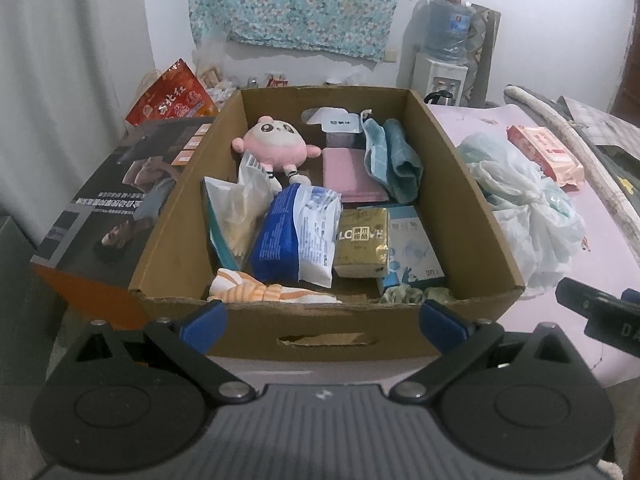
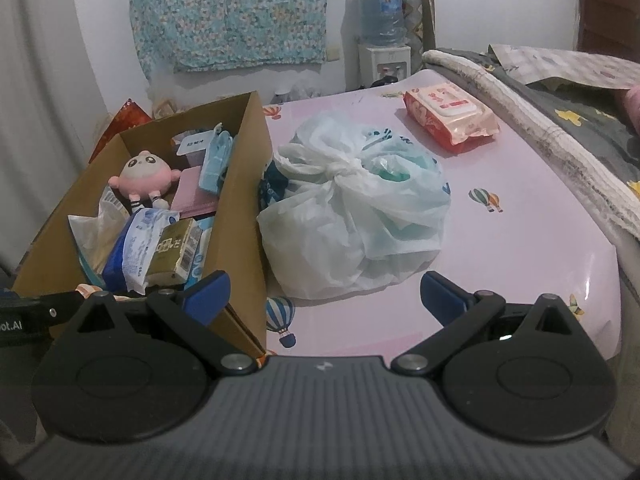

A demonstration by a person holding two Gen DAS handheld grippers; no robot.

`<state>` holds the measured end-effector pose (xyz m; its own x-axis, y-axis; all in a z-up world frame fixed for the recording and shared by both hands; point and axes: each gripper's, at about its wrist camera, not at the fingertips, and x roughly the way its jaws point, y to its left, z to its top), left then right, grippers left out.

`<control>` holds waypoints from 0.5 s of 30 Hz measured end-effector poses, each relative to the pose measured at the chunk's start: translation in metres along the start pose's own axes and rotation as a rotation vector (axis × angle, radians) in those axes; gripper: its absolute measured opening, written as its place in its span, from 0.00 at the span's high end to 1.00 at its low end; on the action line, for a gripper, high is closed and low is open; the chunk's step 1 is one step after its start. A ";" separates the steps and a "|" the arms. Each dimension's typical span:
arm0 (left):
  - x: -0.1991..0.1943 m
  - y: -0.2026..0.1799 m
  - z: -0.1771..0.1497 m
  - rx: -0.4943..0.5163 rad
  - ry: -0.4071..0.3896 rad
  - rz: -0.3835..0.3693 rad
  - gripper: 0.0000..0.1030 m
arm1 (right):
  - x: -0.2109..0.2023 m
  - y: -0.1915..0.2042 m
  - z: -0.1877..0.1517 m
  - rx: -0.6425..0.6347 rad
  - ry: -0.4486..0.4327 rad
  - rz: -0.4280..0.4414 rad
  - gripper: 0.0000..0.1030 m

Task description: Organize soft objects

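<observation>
Both grippers, left [image 1: 322, 318] and right [image 2: 324, 294], hang released and empty at lower centre, the box [image 1: 304, 336] mid-frame holding the plush [image 1: 276, 146], the bag [image 2: 356, 208] just right of it.

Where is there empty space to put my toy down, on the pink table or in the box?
On the pink tabletop, right of the tied plastic bag and in front of the wipes pack, it is bare. The cardboard box is crowded, packed around the pink plush.
</observation>
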<state>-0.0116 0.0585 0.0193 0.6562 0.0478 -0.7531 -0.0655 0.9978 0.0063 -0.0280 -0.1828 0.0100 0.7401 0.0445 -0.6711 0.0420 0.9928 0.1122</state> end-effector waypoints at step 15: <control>0.009 0.004 -0.010 -0.014 0.052 0.012 0.00 | 0.010 0.015 -0.011 -0.063 0.069 0.007 0.01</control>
<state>-0.0137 0.0627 0.0057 0.6156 0.0568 -0.7860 -0.0839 0.9965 0.0063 -0.0269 -0.1661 -0.0029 0.6924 0.0566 -0.7193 -0.0065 0.9974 0.0723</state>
